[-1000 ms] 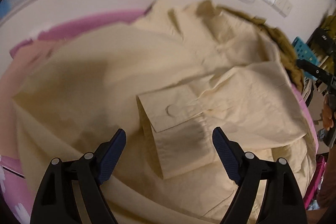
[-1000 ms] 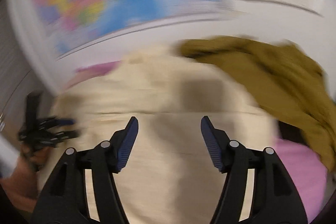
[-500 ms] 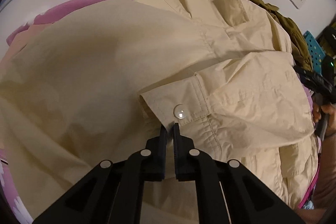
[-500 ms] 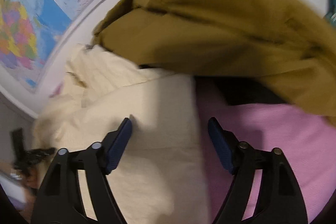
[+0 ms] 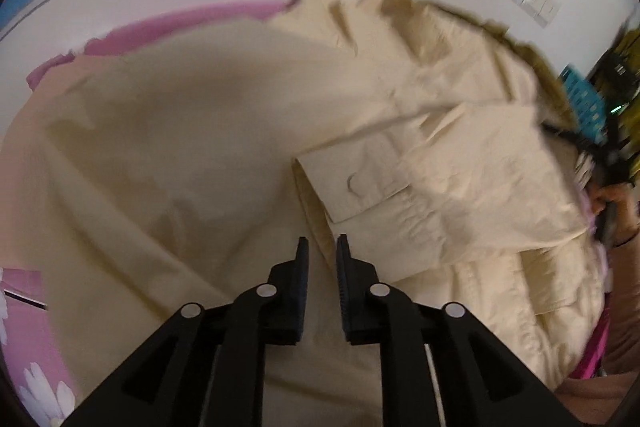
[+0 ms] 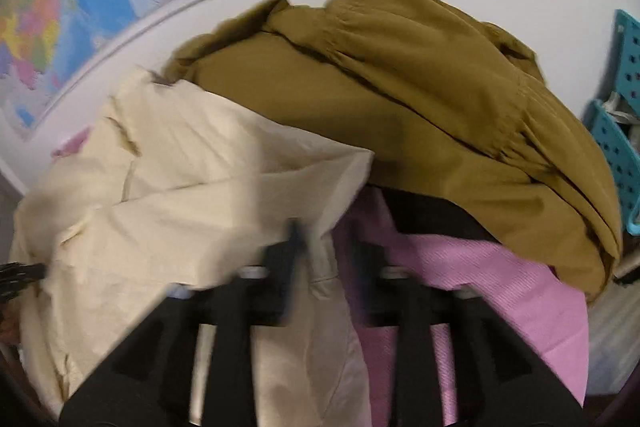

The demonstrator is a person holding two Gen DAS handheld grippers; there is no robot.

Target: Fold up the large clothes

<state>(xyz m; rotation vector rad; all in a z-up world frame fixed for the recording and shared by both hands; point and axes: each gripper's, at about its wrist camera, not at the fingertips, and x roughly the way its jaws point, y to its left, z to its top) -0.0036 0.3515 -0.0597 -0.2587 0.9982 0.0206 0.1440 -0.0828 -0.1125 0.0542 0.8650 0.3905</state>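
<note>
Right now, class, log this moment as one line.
left tool: jaws just opening, cuff edge between | right tool: jaws just closing, cream jacket edge between | olive garment: behind

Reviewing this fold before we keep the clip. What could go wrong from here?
1. The left gripper, jaws just reopened, only straddles a thin fold below the sleeve cuff; it may slip out.
2. The right gripper, jaws closing at the cream shirt's edge, could also pinch the pink sheet.

Sleeve [image 5: 460,187] atop shirt [image 5: 180,147], on bed [image 6: 480,287]
</note>
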